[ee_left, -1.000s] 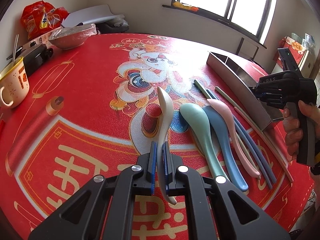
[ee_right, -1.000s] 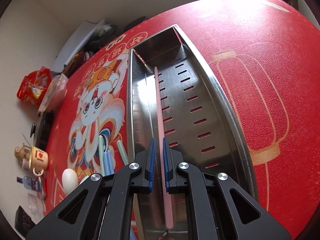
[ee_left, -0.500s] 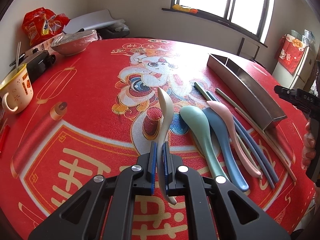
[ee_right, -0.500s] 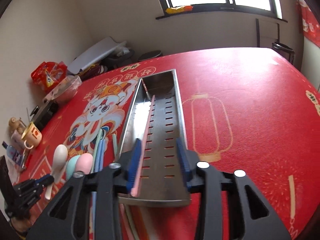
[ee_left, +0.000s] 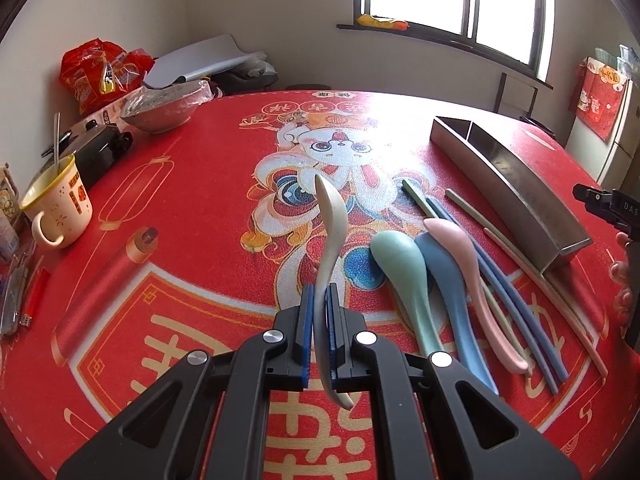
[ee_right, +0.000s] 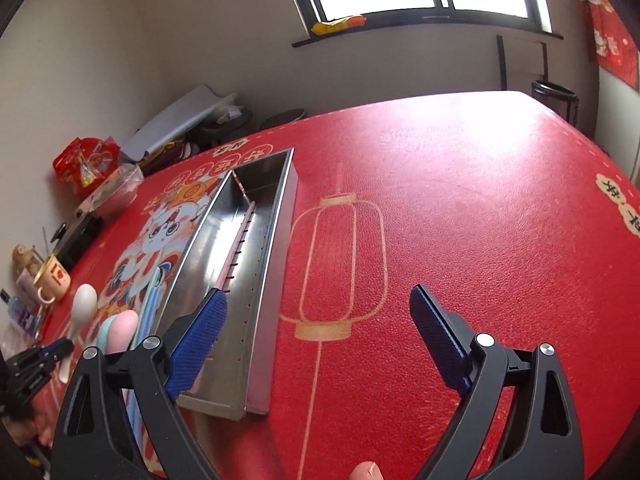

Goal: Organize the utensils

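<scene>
While the left gripper (ee_left: 319, 336) pinches a cream spoon (ee_left: 331, 232) above the red tablecloth (ee_left: 192, 208), the right gripper (ee_right: 316, 344) hangs with fingers spread wide.

1 pink chopstick (ee_right: 236, 246) lies inside the steel tray (ee_right: 276, 216); 3 spoons, green (ee_left: 400, 264), blue (ee_left: 448, 292) and pink (ee_left: 468, 276), lie side by side on the cloth beside loose chopsticks (ee_left: 504, 292), just left of the tray.

Off to the right of my left tongs (ee_left: 319, 334), my right tongs (ee_left: 612, 210) read "DAS". The gold characters on the table (ee_left: 200, 200) cloth I can't make out.
</scene>
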A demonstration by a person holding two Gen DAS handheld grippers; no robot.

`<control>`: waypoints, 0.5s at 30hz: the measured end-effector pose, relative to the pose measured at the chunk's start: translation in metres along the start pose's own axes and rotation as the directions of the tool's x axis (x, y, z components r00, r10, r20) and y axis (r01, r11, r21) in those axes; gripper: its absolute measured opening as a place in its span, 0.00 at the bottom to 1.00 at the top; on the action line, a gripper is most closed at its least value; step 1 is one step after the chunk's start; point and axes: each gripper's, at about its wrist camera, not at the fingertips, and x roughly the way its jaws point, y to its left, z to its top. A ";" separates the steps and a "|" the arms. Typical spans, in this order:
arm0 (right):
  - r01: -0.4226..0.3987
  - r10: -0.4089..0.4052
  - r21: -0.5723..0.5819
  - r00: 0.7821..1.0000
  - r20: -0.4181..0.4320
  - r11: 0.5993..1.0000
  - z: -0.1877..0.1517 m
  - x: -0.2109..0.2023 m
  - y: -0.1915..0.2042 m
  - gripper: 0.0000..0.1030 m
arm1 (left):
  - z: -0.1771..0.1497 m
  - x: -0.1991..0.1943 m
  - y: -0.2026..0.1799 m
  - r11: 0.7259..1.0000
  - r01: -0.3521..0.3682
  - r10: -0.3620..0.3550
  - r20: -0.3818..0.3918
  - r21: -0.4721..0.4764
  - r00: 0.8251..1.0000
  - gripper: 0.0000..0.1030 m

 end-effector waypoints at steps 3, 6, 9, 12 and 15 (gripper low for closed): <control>-0.041 0.041 0.032 0.999 -0.006 0.999 0.000 0.002 -0.008 0.87 | 0.011 -0.004 -0.013 1.000 -0.003 0.003 0.007 0.015 1.000 0.06; -0.104 0.105 0.087 0.995 -0.001 0.991 -0.002 0.001 -0.020 0.87 | 0.025 -0.006 -0.035 1.000 0.015 -0.016 0.016 0.026 1.000 0.06; -0.128 0.129 0.148 0.992 0.001 0.981 -0.003 0.001 -0.031 0.87 | 0.042 -0.002 -0.063 0.998 0.067 -0.067 0.027 0.018 0.997 0.06; -0.126 0.130 0.186 0.992 -0.006 0.974 -0.004 0.002 -0.038 0.87 | 0.059 0.005 -0.099 0.991 0.132 -0.133 0.025 0.028 0.991 0.06; -0.127 0.135 0.215 0.991 -0.023 0.968 -0.007 0.004 -0.042 0.87 | 0.076 0.017 -0.136 0.982 0.180 -0.181 0.011 0.051 0.983 0.06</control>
